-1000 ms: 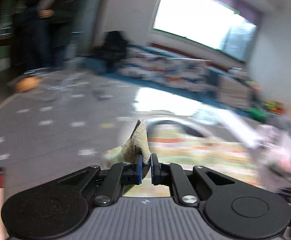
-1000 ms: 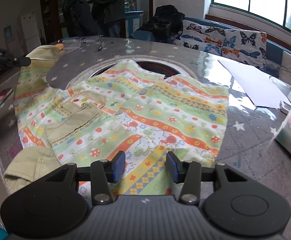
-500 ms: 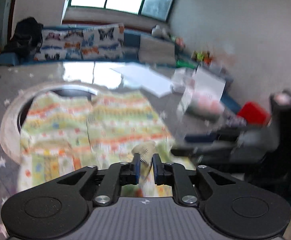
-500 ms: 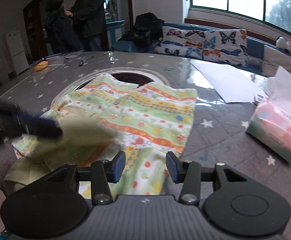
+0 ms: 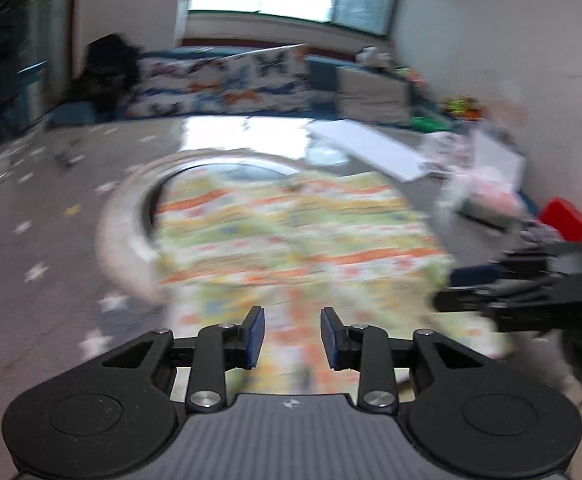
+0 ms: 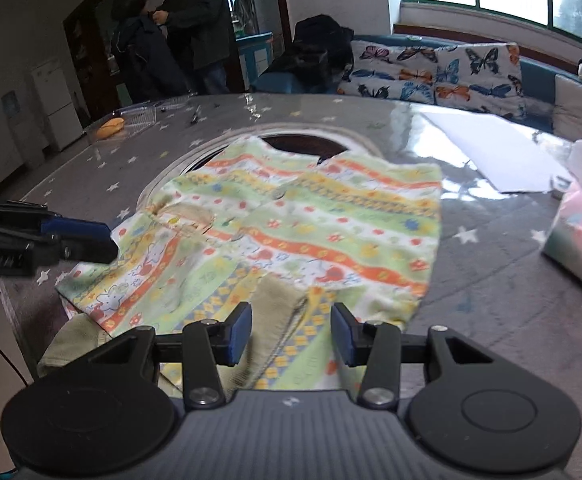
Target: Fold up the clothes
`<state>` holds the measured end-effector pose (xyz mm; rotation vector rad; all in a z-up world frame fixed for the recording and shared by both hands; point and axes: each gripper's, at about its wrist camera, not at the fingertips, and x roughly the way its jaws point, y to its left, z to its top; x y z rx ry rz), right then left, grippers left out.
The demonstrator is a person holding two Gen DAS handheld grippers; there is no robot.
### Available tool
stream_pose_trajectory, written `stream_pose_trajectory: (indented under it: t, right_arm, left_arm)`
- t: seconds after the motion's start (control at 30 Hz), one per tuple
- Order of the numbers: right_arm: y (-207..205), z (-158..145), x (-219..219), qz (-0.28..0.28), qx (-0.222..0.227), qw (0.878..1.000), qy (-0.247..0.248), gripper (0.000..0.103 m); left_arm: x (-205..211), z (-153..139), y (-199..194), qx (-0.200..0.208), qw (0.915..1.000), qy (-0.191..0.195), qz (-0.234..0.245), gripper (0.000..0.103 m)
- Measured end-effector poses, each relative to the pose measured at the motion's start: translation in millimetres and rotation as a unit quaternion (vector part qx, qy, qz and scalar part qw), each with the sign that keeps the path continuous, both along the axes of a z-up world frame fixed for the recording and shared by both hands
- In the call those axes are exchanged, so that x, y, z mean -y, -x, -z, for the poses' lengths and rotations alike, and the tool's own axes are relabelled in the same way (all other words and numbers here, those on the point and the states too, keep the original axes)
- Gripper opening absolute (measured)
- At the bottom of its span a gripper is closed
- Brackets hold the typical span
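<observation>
- Left gripper [image 5: 292, 338] fingers were opening, nothing between them, above the patterned shirt [image 6: 299, 236].
- Right gripper [image 6: 291, 334] fingers were closing, unpinched, the ribbed cuff [image 6: 275, 312] between them; best flatten it first.

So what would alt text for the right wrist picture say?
A colourful striped child's shirt lies folded on a grey star-patterned table, seen from just behind the right gripper, whose blue-padded jaws stand apart above the shirt's near edge. The left gripper reaches in from the left, and a tissue pack sits at right.
</observation>
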<state>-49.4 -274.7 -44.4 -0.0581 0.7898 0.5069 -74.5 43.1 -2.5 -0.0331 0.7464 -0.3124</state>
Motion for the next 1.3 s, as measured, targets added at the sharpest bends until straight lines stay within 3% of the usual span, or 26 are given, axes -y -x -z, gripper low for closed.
stream_pose_trajectory:
  t: [0.23,0.3,0.47,0.6,0.73,0.77,1.03,1.3]
  right_arm:
    - [-6,17,-12,-0.004,-0.011,1.000,0.014,0.032]
    - [-6,16,-12,-0.002,-0.012,1.000,0.011,0.015]
    - [-1,6,-16,0.005,0.014,0.999,0.029,0.007]
    - [6,-7,-17,0.015,0.048,0.998,0.048,0.006]
    - [2,4,-18,0.017,0.032,0.997,0.070,0.006]
    - [0,8,-19,0.018,0.027,0.997,0.075,0.010]
    - [3,-18,-24,-0.009,0.065,0.996,0.055,0.014]
    - [-10,9,-38,-0.037,0.024,0.997,0.059,0.016]
  left_arm:
    - [-38,31,-12,-0.042,0.9967,-0.034,-0.061,0.034]
    - [-43,34,-11,-0.043,0.9967,-0.028,-0.063,0.035]
    - [-39,32,-11,-0.038,0.9966,-0.044,-0.058,0.036]
    - [-38,33,-9,-0.031,0.9968,-0.053,-0.052,0.041]
    - [-37,32,-11,-0.032,0.9965,-0.057,-0.053,0.042]
    - [-37,31,-12,-0.033,0.9963,-0.058,-0.054,0.041]
    - [-4,7,-19,-0.004,0.9990,-0.044,-0.006,0.041]
    - [36,27,-38,-0.022,0.9974,-0.056,0.040,0.041]
